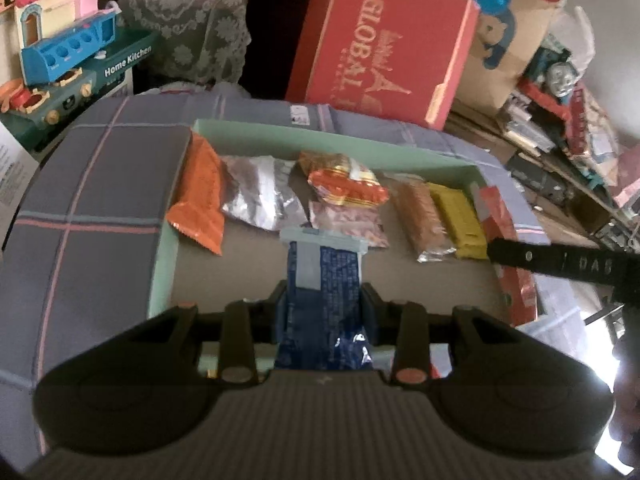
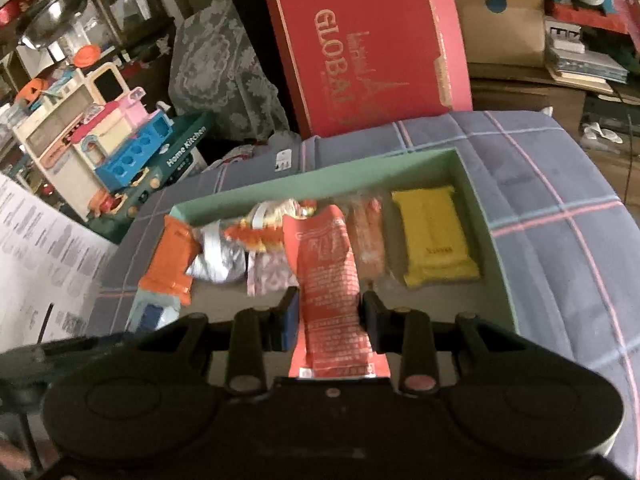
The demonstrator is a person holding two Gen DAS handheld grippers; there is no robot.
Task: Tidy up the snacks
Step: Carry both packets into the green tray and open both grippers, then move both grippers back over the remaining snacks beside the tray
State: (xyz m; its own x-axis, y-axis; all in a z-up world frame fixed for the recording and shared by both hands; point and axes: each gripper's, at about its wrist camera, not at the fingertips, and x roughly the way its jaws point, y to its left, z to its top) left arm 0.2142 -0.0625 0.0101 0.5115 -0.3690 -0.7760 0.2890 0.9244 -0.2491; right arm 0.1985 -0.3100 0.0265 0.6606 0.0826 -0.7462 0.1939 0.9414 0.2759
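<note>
A shallow green tray [image 1: 320,133] lies on a plaid cloth and holds a row of snacks: an orange packet [image 1: 199,196], a silver packet [image 1: 260,196], an orange-gold packet [image 1: 346,186], a pink patterned packet [image 1: 352,226], a brown bar [image 1: 424,216] and a yellow packet [image 1: 460,220]. My left gripper [image 1: 324,296] is shut on a blue packet [image 1: 326,280] above the tray's near part. In the right wrist view, my right gripper [image 2: 330,300] is shut on a red packet [image 2: 326,264] above the tray [image 2: 360,172], between the pink packet [image 2: 268,274] and the brown bar [image 2: 366,236].
The plaid cloth [image 1: 100,200] surrounds the tray. Behind it stand a red "GLOBAL" box [image 1: 384,40], a lace-covered shape [image 1: 192,16] and a toy kitchen set [image 1: 72,60]. Cardboard boxes and toys [image 1: 560,80] crowd the right. A printed sheet [image 2: 40,248] lies at the left.
</note>
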